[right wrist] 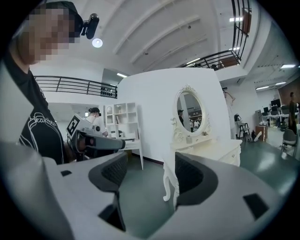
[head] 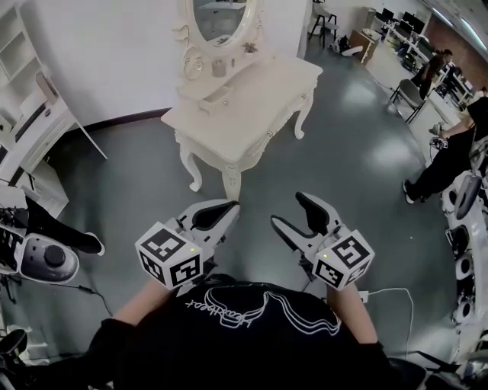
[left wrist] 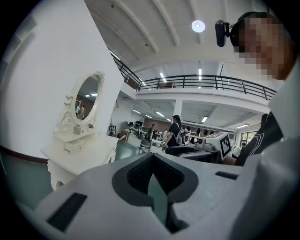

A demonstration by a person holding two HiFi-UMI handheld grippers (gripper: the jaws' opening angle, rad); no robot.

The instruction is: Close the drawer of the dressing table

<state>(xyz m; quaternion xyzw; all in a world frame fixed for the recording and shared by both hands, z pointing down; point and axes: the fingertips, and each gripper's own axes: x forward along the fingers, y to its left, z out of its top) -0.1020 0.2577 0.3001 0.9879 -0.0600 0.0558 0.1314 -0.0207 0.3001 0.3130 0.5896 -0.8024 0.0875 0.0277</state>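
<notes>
The white dressing table (head: 255,95) stands ahead of me on the grey floor, with an oval mirror (head: 221,15) at its back. A small drawer (head: 207,94) in the low unit under the mirror juts out a little; it also shows as the drawer (left wrist: 73,146) in the left gripper view. Both grippers hover close to my body, well short of the table's front leg (head: 231,181). My left gripper (head: 226,209) has its jaws together with nothing in them, tips (left wrist: 153,157) touching. My right gripper (head: 291,212) is open and empty, and the table leg (right wrist: 168,180) shows through its gap.
A white shelf unit (head: 27,114) leans by the wall at left. A grey device (head: 46,259) sits on the floor at lower left. A seated person (head: 450,152) and chairs (head: 408,95) are at right, and a white cable (head: 393,293) lies by my right side.
</notes>
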